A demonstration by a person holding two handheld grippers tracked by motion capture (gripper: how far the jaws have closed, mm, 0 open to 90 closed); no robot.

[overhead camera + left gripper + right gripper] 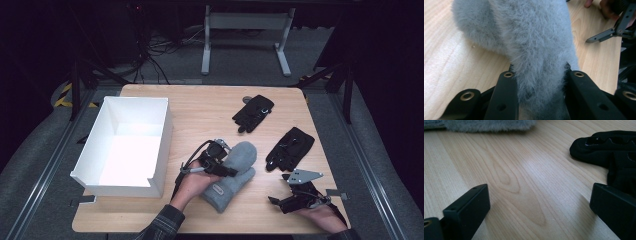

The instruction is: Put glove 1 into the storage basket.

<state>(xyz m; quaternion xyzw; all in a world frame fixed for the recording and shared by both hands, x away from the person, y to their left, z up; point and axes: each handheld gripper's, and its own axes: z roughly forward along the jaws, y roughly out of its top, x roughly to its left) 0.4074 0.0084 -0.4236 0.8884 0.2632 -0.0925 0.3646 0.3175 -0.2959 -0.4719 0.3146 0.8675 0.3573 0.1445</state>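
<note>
Near the front edge of the table, slightly right of its middle, the grey fleece mitten lies flat with its cuff toward the front edge. The left gripper is clamped on it: in the left gripper view both jaws press into the pile on either side of a narrow fold of the mitten, which gives a firm hold on soft, compressible material. This reads as the start of a lift. The white box stands open-topped along the left edge, just beside the mitten, a likely destination. The right gripper rests near the front right corner with its jaws wide apart over bare wood, holding nothing. Two black gloves, the nearer and the farther, lie toward the right edge, untouched.
</note>
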